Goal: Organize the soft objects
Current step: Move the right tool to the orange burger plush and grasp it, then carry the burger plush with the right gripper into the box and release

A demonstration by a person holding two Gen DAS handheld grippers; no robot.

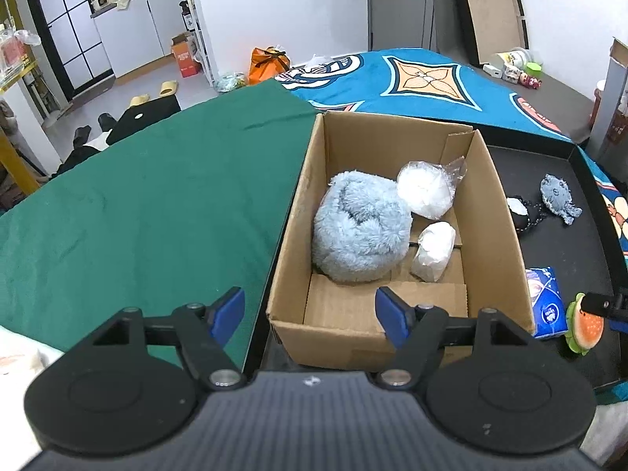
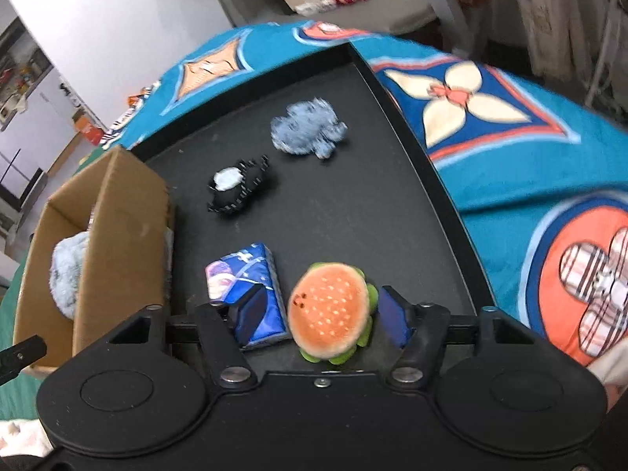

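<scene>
An open cardboard box [image 1: 498, 212] holds a fluffy light-blue plush ball [image 1: 359, 231] and two white soft items in clear wrap, a larger one [image 1: 426, 192] and a smaller one [image 1: 433, 251]. My left gripper [image 1: 310, 314] is open and empty above the box's near edge. On the black tray [image 2: 353, 204] lie a burger plush [image 2: 331, 310], a blue tissue pack [image 2: 247, 278], a black-and-white plush [image 2: 239, 188] and a grey-blue plush [image 2: 308, 127]. My right gripper [image 2: 322, 314] is open, its fingers on either side of the burger plush. The box also shows in the right wrist view [image 2: 117, 235].
A green cloth [image 1: 149, 204] covers the table left of the box. A blue patterned blanket [image 2: 510, 125] lies behind and right of the tray. The tray has a raised rim [image 2: 412, 129]. Small bottles and toys [image 1: 518, 66] stand at the far right.
</scene>
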